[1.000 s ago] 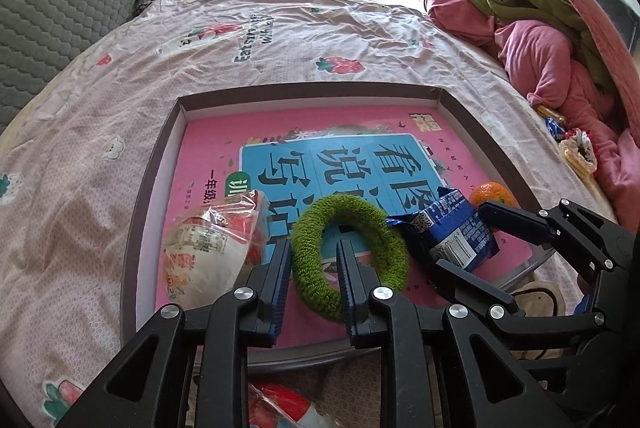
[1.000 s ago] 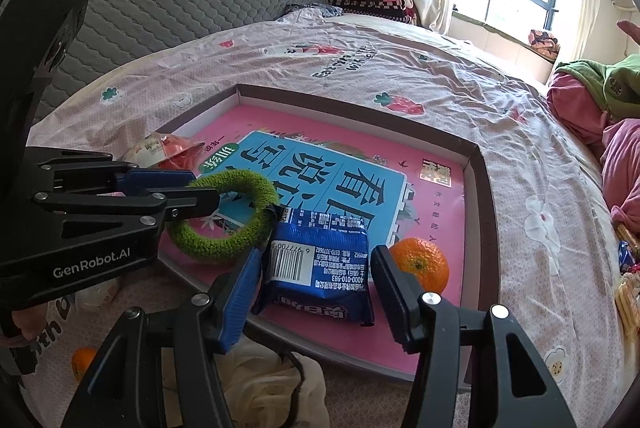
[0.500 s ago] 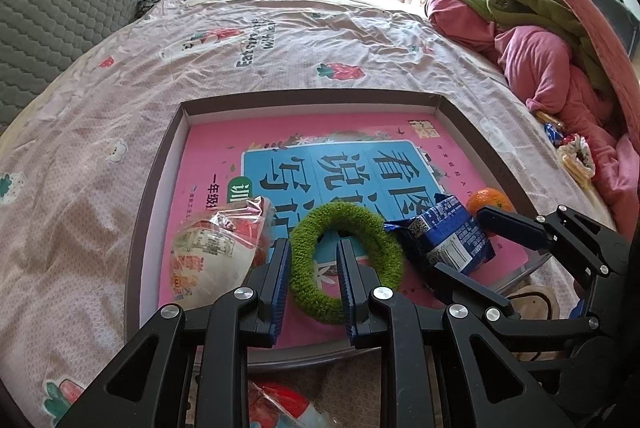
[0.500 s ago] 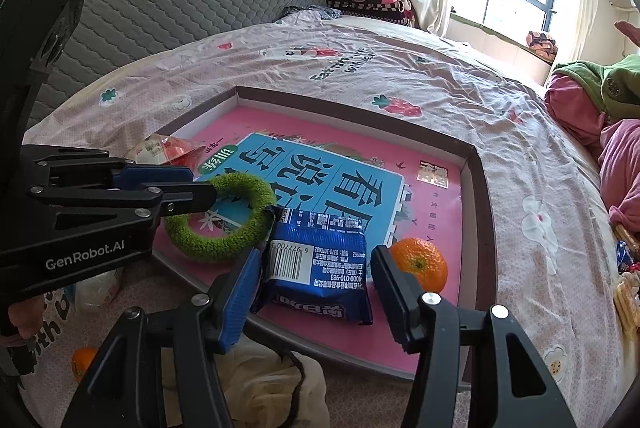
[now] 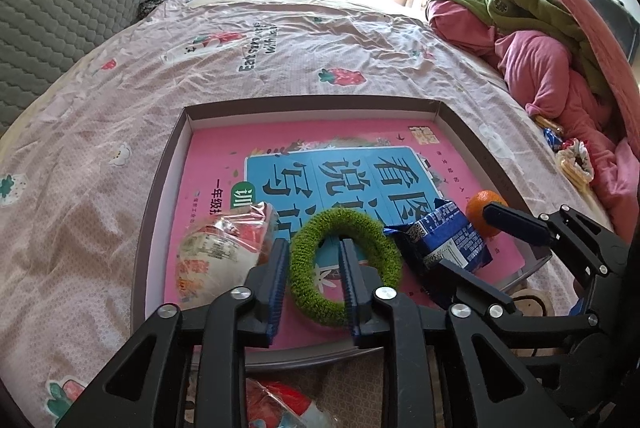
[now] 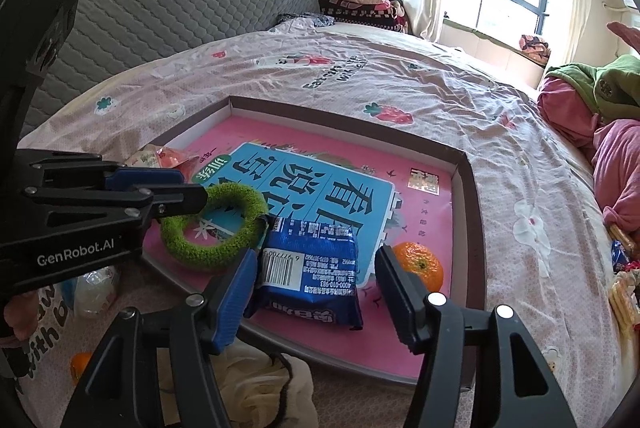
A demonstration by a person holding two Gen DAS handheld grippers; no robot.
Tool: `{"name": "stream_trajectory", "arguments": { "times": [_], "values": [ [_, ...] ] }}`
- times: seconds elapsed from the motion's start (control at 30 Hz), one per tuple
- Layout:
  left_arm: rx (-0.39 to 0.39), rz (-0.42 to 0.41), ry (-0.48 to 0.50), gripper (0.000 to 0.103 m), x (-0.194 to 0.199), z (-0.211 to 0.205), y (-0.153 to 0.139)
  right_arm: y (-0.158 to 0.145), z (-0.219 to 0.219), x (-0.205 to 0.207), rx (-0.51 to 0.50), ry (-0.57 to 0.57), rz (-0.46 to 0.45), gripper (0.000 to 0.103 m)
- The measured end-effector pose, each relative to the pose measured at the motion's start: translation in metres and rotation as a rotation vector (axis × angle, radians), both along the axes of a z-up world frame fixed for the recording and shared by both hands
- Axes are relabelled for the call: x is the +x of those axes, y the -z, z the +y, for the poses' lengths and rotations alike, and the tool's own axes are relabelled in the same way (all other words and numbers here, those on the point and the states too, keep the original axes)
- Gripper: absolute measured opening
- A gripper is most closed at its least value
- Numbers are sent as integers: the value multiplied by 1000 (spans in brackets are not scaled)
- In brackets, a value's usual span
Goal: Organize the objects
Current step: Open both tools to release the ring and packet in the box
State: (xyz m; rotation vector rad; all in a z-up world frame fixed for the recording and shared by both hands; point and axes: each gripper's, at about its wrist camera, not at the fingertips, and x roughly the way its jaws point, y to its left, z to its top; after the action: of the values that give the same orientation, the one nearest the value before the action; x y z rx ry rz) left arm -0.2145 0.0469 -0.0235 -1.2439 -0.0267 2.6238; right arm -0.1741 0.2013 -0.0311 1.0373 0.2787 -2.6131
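The green ring (image 5: pixel 345 266) lies flat in the tray (image 5: pixel 158 203), at about 6 o'clock on the pink book (image 5: pixel 224 167) that covers the tray floor. The left gripper (image 5: pixel 314 268) straddles the ring's near-left band, one finger outside and one inside the hole; its jaws have just been opening, a narrow gap shows, and the pads no longer look pressed on the band. At 3 o'clock from the ring, touching it, lies the blue packet (image 6: pixel 310 268). The right gripper (image 6: pixel 316 282) stands over it with jaws wide, also just opening, the packet between the fingers; the left pad sits at its edge, the right is clear. An orange (image 6: pixel 420 264) rests just beyond the right finger. A clear snack bag (image 5: pixel 224 248) lies at 9 o'clock from the ring. The tray sits on a floral bedsheet (image 5: pixel 280 43).
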Motion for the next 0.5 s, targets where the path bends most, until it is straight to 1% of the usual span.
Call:
{"name": "stream_trajectory", "arguments": {
  "times": [0.03,0.2,0.33,0.5],
  "values": [
    [2,0,-1,32,0,0,0,0,1,0,-7,1,-3,61],
    [3,7,0,33,1,-1,-3,-3,3,0,-11,11,7,62],
    [6,11,-9,40,1,-3,-4,-6,6,2,-28,16,17,62],
    [9,16,-7,41,1,-4,-6,-10,9,2,-41,23,29,63]
  ]
}}
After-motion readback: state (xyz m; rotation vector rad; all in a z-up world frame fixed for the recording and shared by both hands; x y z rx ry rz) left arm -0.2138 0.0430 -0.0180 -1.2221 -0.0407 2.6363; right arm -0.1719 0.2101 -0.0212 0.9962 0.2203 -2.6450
